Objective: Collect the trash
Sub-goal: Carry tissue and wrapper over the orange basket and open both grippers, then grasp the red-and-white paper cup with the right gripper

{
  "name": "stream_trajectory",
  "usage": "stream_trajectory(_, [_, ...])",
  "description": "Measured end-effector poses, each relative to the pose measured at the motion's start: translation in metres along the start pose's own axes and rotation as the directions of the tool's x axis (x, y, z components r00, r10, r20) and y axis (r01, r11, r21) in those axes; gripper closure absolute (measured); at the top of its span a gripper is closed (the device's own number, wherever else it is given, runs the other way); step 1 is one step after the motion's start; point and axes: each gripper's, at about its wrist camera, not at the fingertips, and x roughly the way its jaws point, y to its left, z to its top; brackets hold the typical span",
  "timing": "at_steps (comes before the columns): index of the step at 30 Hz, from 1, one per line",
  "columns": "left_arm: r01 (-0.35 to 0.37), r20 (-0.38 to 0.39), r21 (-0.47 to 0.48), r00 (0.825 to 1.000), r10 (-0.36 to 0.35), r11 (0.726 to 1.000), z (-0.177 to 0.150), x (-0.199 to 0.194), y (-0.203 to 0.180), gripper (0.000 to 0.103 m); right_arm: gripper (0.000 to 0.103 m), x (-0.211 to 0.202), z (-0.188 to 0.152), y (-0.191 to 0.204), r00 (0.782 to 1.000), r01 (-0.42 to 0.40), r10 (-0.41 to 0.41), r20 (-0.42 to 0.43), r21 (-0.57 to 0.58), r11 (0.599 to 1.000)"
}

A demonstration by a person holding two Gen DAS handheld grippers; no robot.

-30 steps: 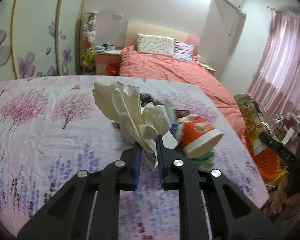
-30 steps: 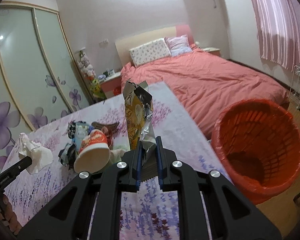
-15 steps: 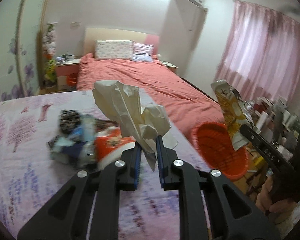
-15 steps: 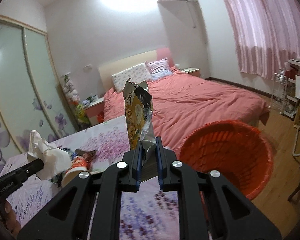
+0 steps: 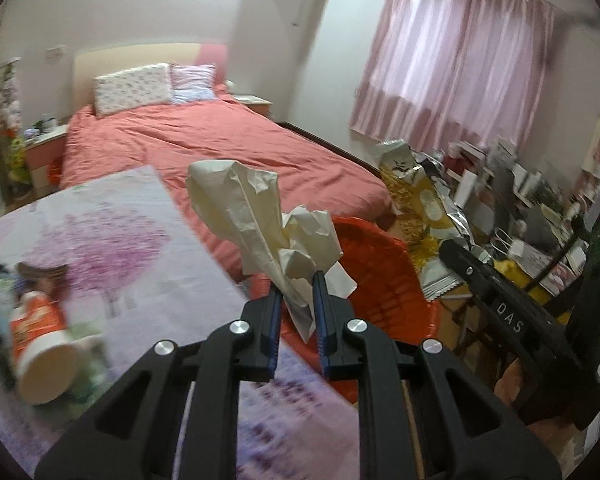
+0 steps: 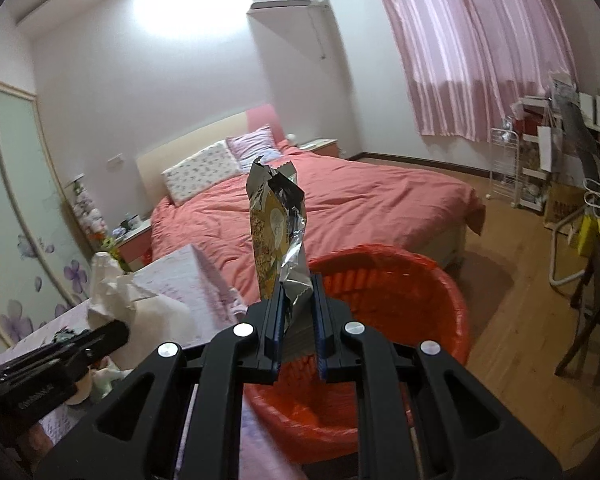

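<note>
Left gripper [image 5: 296, 300] pinches tissue [image 5: 260, 220], right gripper [image 6: 296, 308] pinches wrapper [image 6: 278, 220]; release only above the bin [image 6: 440, 280] (probably reached; depth unclear).

You are working with two matching black plastic two-finger grippers. The left black plastic gripper [image 5: 296, 300] is showing blue pads lining its fingers, cut-out linkage arms and four round silver screw heads. The right black plastic gripper [image 6: 298, 312] is presenting the same blue pads and silver screws. White lettering reading DAS is showing along the right unit's side.
</note>
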Motion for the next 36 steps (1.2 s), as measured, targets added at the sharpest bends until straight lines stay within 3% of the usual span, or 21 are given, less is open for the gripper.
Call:
stream_trajectory(10, [0.041, -0.099, 0.054, 0.994, -0.036, 0.998, -0.002, 0.076, -0.030, 0.085, 0.090, 0.025, -0.004, -0.031, 0.999, 0.021, -0.018, -0.045, 0.075, 0.997])
stream_trajectory(13, [0.024, -0.119, 0.054, 0.993, -0.017, 0.998, -0.004, 0.090, -0.034, 0.077, 0.089, 0.030, -0.004, -0.035, 0.998, 0.014, -0.008, -0.069, 0.088, 0.996])
stream_trajectory(15, [0.011, -0.132, 0.049, 0.991, -0.004, 0.999, -0.007, 0.096, -0.031, 0.065, 0.088, 0.031, -0.006, -0.037, 0.997, 0.013, -0.005, -0.083, 0.098, 0.995])
stream_trajectory(18, [-0.015, -0.150, 0.037, 0.988, 0.020, 0.999, -0.012, 0.100, -0.023, 0.063, 0.075, 0.032, -0.009, -0.039, 0.995, 0.024, -0.014, -0.096, 0.100, 0.995])
stream_trajectory(24, [-0.074, -0.141, 0.011, 0.987, 0.074, 0.997, -0.018, 0.084, -0.003, 0.053, 0.072, 0.024, -0.009, -0.033, 0.994, 0.051, -0.041, -0.104, 0.086, 0.995])
stream_trajectory(36, [-0.144, -0.060, -0.006, 0.988, 0.143, 0.990, -0.026, 0.011, 0.019, 0.048, 0.072, 0.007, -0.002, 0.011, 0.995, 0.000, -0.001, -0.104, -0.016, 1.000])
